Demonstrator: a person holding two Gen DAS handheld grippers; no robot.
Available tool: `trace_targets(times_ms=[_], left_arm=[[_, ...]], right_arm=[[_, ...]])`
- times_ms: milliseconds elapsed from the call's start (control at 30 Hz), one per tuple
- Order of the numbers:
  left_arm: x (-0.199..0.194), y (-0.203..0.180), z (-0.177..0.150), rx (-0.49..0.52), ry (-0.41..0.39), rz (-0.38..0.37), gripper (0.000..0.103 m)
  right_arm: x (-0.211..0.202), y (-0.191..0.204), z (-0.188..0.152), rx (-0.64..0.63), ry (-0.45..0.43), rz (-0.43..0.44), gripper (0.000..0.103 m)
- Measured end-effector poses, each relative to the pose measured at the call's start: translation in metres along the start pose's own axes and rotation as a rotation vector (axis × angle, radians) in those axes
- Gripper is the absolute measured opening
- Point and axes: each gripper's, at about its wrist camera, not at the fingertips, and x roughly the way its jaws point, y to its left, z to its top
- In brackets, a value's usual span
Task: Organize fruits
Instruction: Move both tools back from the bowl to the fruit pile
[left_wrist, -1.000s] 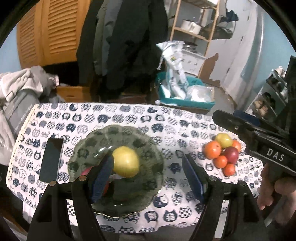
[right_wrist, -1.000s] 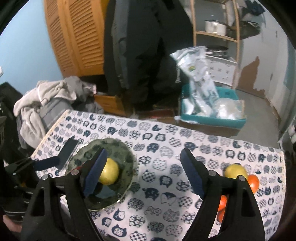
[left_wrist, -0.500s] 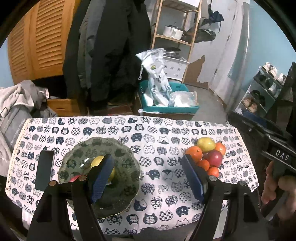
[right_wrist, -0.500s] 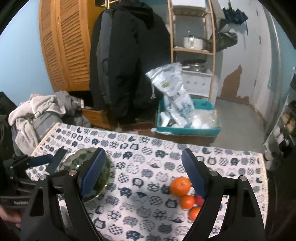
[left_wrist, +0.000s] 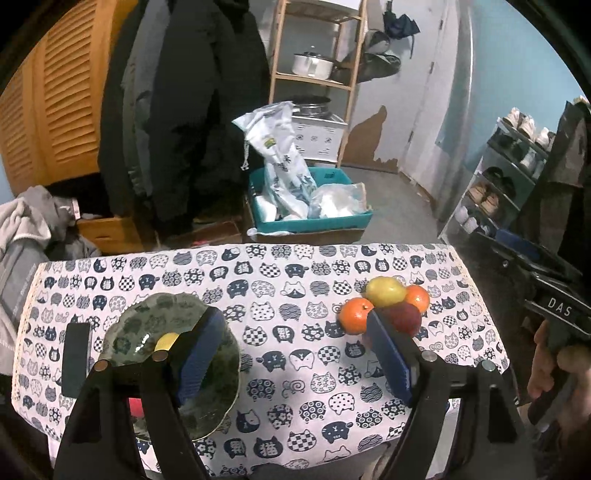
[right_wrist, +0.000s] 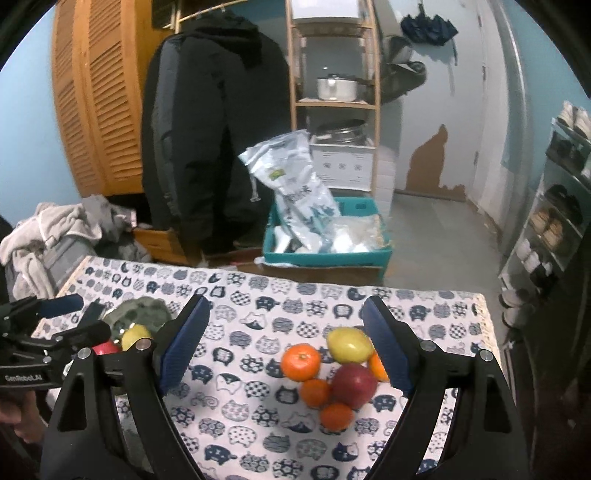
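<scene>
Beyond the table's cat-print cloth sits a teal bin on the floor, holding a tall white printed bag and a clear plastic bag. Behind the bin rises a wooden shelf bearing a steel pot. Left of the bin hangs a black coat, beside louvered wooden doors.

**A cluttered room behind the table**

Pale blue walls show peeling paint. Louvred wooden doors stand beside hanging dark coats. A wooden shelf holds a pot; a teal crate sits on grey floor.
</scene>
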Motion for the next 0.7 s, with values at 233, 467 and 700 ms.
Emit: trace_targets(times_ms=[233, 467, 700], left_arm=[[0.004, -0.025, 0.006, 0.039, 0.000, -0.017, 0.081], [0.016, -0.043, 0.010, 0.051, 0.018, -0.043, 0.081], [0.036, -0.062, 0.011, 0.064, 0.053, -0.069, 0.081]], right_arm=[[-0.009, -0.021, -0.004, 0.018, -0.010, -0.027, 0.085], [-0.010, -0.032, -0.006, 0.024, 0.003, -0.042, 0.085], [-0.003, -0.049, -0.014, 0.043, 0.039, -0.051, 0.086]])
